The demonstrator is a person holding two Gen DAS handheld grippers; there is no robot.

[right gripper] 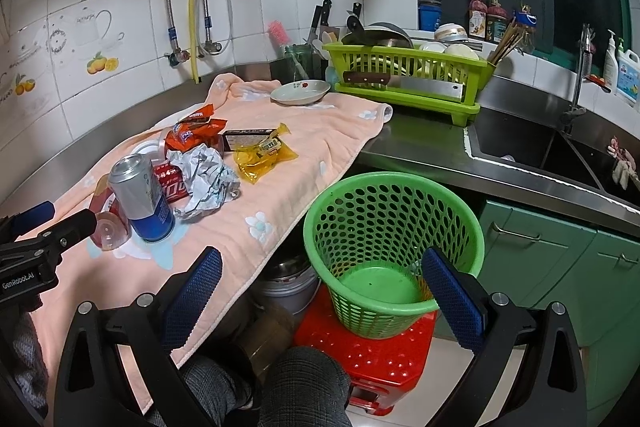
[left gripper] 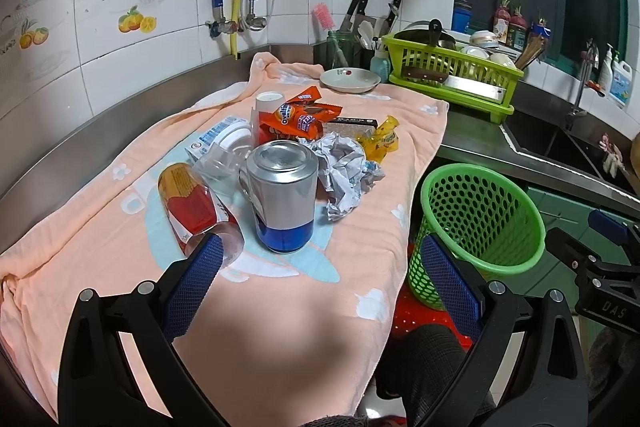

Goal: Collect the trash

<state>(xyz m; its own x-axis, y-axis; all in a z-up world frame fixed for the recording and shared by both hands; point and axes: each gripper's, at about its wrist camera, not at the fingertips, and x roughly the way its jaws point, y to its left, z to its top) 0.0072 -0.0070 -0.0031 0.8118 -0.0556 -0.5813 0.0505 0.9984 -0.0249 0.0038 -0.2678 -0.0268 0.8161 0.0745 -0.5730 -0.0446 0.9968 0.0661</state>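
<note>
Your left gripper (left gripper: 320, 269) and right gripper (right gripper: 322, 281) both hold their fingers spread wide, gripping nothing. The trash pile (left gripper: 304, 147) sits on the desk towel (left gripper: 280, 307), beside the green basket (right gripper: 394, 227).

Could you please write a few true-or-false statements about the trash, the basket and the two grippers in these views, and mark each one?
1. The silver and blue can stands upright on the peach towel. True.
2. The green basket already holds crumpled paper. False: its bottom shows bare, and the crumpled paper lies on the towel.
3. The basket stands on a red stool. True.
4. The left gripper is shut on the can. False: it is open and holds nothing, with the can ahead of it.
5. The right gripper is open. True.
6. The yellow wrapper lies in the green dish rack. False: it lies on the towel.
</note>
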